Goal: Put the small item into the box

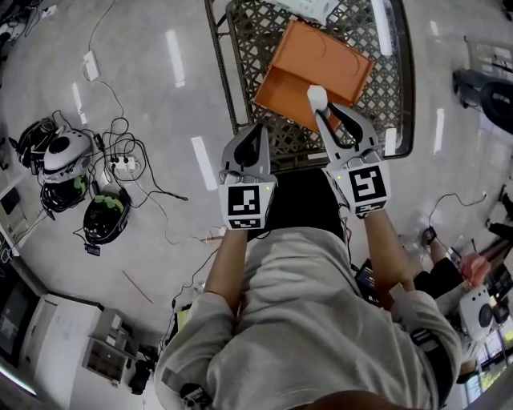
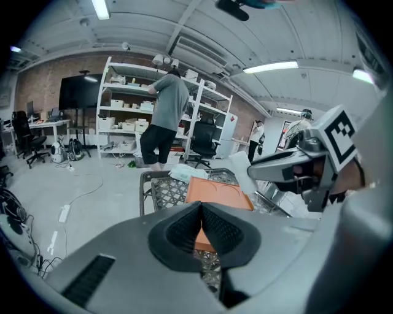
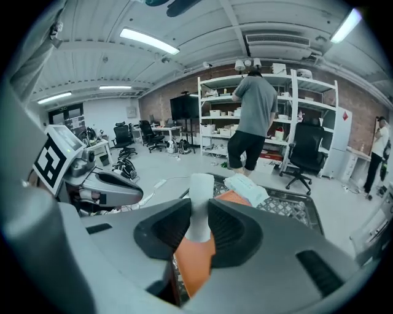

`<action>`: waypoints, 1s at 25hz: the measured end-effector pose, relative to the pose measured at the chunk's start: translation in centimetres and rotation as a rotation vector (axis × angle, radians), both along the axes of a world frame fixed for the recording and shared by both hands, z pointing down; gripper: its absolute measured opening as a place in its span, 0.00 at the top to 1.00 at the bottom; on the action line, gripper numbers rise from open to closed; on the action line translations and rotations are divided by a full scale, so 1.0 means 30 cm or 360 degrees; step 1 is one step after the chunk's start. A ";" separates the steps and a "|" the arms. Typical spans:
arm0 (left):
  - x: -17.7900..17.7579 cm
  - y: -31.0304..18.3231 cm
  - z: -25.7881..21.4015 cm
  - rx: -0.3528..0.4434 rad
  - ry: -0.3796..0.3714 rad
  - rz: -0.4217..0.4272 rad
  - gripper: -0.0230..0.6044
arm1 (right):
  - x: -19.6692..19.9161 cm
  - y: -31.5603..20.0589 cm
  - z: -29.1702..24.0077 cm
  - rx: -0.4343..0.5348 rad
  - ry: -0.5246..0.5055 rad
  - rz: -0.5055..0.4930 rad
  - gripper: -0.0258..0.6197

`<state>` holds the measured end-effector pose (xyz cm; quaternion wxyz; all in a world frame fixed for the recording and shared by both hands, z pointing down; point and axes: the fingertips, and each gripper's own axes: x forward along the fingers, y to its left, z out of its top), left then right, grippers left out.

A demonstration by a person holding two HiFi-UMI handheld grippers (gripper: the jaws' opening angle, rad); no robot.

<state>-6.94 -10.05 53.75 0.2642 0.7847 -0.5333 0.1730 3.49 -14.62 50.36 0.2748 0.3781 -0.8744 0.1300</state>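
Observation:
An orange box (image 1: 321, 56) lies open on a wire-mesh cart (image 1: 369, 120) in front of me. My right gripper (image 1: 321, 112) is shut on a small white item (image 1: 317, 96) and holds it over the near edge of the box. In the right gripper view the white item (image 3: 201, 196) stands upright between the pads, with the orange box (image 3: 196, 264) below. My left gripper (image 1: 258, 128) hovers at the near left edge of the cart, to the left of the box. Its jaws are together with nothing in them, and the orange box (image 2: 218, 191) shows beyond them.
A white packet (image 1: 309, 8) lies at the far end of the cart. Helmets (image 1: 64, 152) and tangled cables (image 1: 128, 164) cover the floor to the left. A person (image 2: 166, 116) stands at white shelves (image 2: 123, 98) beyond the cart, next to an office chair (image 3: 304, 156).

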 end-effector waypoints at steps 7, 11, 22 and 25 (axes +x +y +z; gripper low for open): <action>0.014 -0.004 0.072 -0.0034 0.0022 0.0010 0.95 | 0.013 0.010 0.113 -0.0073 0.0035 -0.0005 0.83; 0.012 -0.021 0.102 -0.0054 0.0042 -0.0007 0.95 | 0.013 0.014 0.156 -0.0130 0.0036 0.0007 0.83; -0.021 -0.021 0.237 -0.0154 0.0046 -0.0094 0.95 | 0.002 0.015 0.354 -0.0299 0.0168 0.0004 0.83; -0.035 -0.012 0.267 -0.0182 0.0044 -0.0107 0.95 | -0.006 0.019 0.397 -0.0351 0.0205 0.0012 0.83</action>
